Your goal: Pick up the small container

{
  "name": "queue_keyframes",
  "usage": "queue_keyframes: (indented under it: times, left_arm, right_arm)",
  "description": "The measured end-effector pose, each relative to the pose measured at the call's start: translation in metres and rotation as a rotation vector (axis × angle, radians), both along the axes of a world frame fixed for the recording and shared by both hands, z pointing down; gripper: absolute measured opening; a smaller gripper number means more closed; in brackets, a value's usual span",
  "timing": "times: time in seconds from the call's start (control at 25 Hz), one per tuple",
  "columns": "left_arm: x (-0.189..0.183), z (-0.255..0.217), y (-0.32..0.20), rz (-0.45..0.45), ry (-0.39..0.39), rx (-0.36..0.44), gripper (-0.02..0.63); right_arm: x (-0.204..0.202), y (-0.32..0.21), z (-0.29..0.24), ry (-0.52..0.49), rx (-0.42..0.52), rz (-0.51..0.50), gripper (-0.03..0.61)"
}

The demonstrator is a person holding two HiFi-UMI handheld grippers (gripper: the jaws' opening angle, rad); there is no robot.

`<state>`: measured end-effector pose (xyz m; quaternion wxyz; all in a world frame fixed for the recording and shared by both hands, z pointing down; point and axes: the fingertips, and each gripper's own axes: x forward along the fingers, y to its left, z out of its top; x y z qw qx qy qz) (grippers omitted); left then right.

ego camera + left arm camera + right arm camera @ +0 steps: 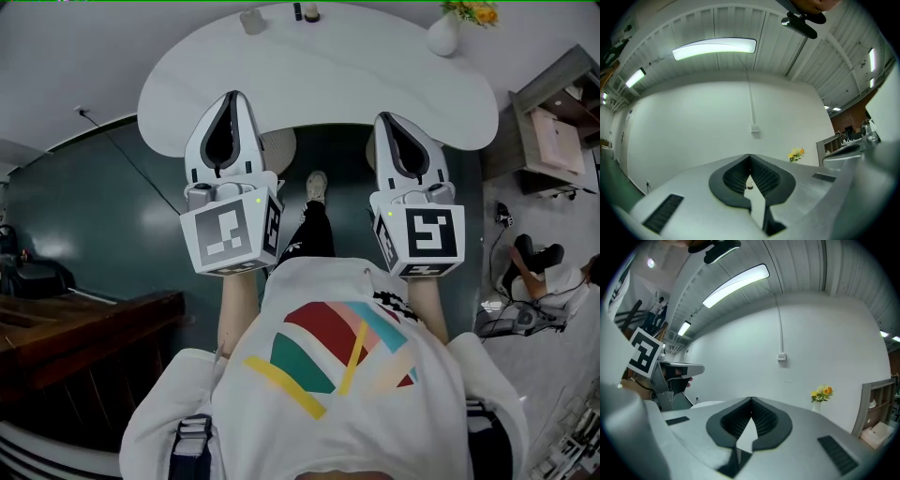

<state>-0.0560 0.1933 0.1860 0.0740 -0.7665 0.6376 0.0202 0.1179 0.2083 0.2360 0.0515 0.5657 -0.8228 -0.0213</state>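
Though closed, two claws (pixel 233 96) (pixel 384 118) hover.

Table (pixel 319 84): ahead of both grippers
Cup (pixel 251 21): table's far edge, ahead of left gripper (pixel 233 97)
Small container (pixel 309 13): just right of cup
Vase (pixel 443 36): far edge, ahead-right of right gripper (pixel 384 118)
Shelf (pixel 553 131): right of table

Showing two grippers in the head view: left gripper (pixel 230 97) at 11 o'clock, right gripper (pixel 385 118) at 1 o'clock. Carrying one marker cube each, two in total: left cube (pixel 230 236), right cube (pixel 424 236). Showing one white table (pixel 375 84) at 12 o'clock. Bearing along the far edge one grey cup (pixel 251 21), two small dark items (pixel 309 12) and one vase (pixel 442 37) holding one bunch of flowers (pixel 473 11). Showing one shoe (pixel 317 186) between the grippers. Showing one wall box (pixel 754 129) in the left gripper view.
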Motion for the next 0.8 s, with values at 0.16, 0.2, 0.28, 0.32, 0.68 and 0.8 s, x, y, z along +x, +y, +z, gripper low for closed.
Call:
queue_keyframes:
  times: [0.16,0.2,0.28,0.32,0.68,0.8]
  left_arm:
    - [0.000,-0.001,-0.014,0.003,-0.003,-0.001,0.017]
    - [0.000,-0.002,-0.018,0.007,-0.003,0.000,0.017]
    - [0.001,-0.003,-0.024,0.019,0.002,0.004,0.017]
    - [0.002,-0.003,-0.029,0.025,0.007,0.008,0.017]
    - [0.011,-0.003,-0.087,0.051,0.021,0.015,0.017]
    - [0.009,0.001,-0.106,0.051,0.020,0.010,0.017]
  right_arm:
    - [-0.002,-0.012,-0.004,-0.002,0.014,0.001,0.012]
    - [-0.003,-0.015,-0.004,-0.002,0.015,0.003,0.012]
    - [-0.003,-0.022,-0.003,0.004,0.013,0.013,0.012]
    - [-0.003,-0.026,-0.003,0.009,0.012,0.019,0.012]
    - [0.005,-0.073,-0.011,0.030,0.046,0.045,0.012]
    - [0.002,-0.092,-0.011,0.035,0.048,0.040,0.012]
